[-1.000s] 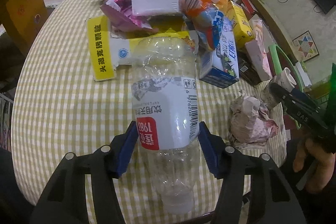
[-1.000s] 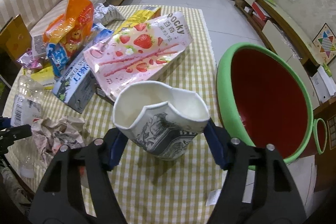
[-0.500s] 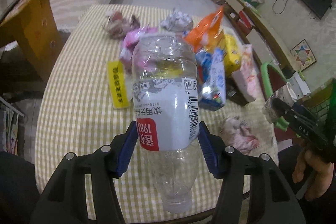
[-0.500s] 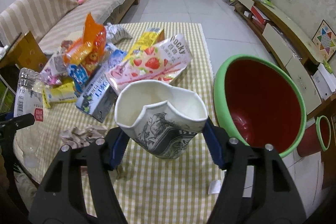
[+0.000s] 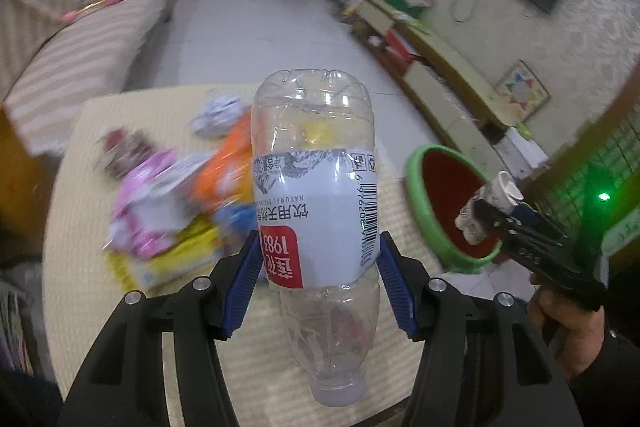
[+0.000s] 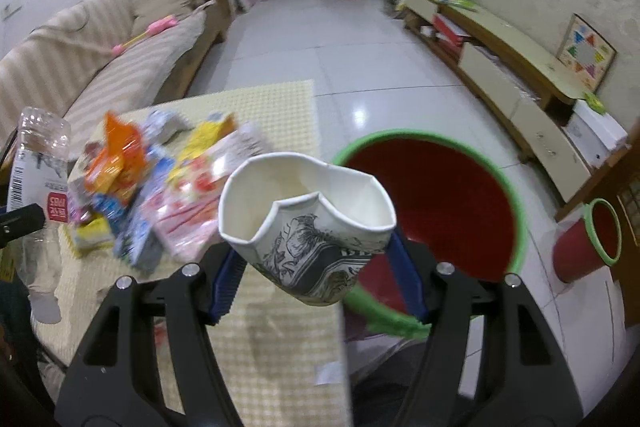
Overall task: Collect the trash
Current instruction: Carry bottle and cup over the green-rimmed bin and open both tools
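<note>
My left gripper (image 5: 316, 267) is shut on a clear plastic bottle (image 5: 316, 195) with a white and red label, cap toward me, held high above the checked table (image 5: 80, 291). My right gripper (image 6: 316, 267) is shut on a dented white paper cup (image 6: 308, 223) with black drawings, held above the table's right edge, next to the red bin with a green rim (image 6: 436, 211). In the left wrist view the right gripper (image 5: 492, 215) and the cup (image 5: 488, 207) sit over the bin (image 5: 444, 203). The bottle also shows in the right wrist view (image 6: 36, 179).
A blurred heap of wrappers and cartons (image 6: 160, 187) lies on the table, also in the left wrist view (image 5: 172, 215). A small red cup with a green rim (image 6: 588, 243) stands on the floor at right. A striped sofa (image 6: 100, 67) is at left, a low cabinet (image 6: 520, 83) at right.
Both grippers have risen well above the table with their loads. The view now reaches the floor and the room. The right gripper with the cup has come over the bin's rim.
</note>
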